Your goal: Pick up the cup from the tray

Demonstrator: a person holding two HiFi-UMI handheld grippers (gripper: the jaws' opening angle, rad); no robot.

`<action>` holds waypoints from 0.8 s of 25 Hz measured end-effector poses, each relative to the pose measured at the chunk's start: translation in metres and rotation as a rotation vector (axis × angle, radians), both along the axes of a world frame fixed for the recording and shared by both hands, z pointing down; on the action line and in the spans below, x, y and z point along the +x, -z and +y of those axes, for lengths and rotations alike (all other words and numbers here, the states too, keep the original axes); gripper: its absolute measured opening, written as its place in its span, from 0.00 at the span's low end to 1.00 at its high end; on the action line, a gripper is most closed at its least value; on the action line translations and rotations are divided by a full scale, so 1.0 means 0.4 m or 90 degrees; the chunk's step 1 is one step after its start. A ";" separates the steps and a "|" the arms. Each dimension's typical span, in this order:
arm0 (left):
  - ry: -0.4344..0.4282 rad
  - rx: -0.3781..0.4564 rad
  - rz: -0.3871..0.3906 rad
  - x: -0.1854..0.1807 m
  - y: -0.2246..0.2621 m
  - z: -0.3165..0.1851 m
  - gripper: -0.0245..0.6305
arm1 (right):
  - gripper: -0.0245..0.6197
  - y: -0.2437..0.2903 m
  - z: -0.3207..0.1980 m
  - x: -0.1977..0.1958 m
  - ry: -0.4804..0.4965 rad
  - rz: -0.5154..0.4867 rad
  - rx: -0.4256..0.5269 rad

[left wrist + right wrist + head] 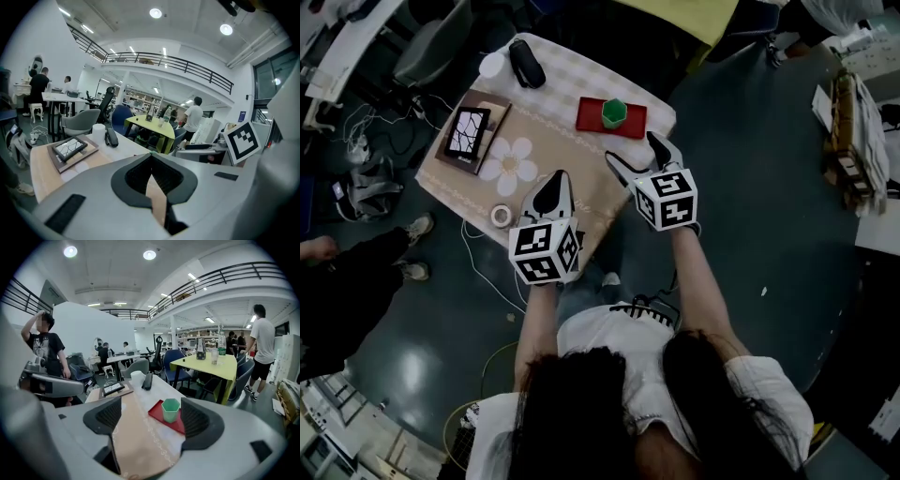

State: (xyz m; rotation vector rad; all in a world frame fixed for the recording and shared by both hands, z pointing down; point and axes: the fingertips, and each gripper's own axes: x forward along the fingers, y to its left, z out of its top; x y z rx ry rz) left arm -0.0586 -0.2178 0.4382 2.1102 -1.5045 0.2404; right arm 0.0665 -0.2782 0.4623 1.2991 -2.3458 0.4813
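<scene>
One green cup [614, 112] stood upright on the one red tray [589, 114], near the far edge of a small cloth-covered table [553, 98]. The person held two grippers over the near edge. The right gripper [633, 148] had its jaws spread wide and gripped nothing; it stopped short of the tray, with the cup ahead in line with the gap. The left gripper [554, 184] had its jaws together, empty. Also on the cloth lay one tape roll [502, 216], one framed panel [470, 131] and one black case [526, 63].
</scene>
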 end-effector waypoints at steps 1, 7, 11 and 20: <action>-0.002 -0.004 0.001 -0.002 -0.007 -0.012 0.04 | 0.62 -0.011 -0.017 -0.001 -0.003 0.004 -0.004; -0.006 -0.021 0.006 -0.021 -0.048 -0.072 0.04 | 0.63 -0.097 -0.117 -0.013 -0.012 0.029 -0.034; -0.013 -0.030 -0.002 -0.038 -0.086 -0.119 0.04 | 0.63 -0.176 -0.168 -0.019 -0.007 0.059 -0.058; -0.017 -0.048 -0.009 -0.058 -0.149 -0.191 0.04 | 0.63 -0.289 -0.254 0.002 -0.003 0.092 -0.091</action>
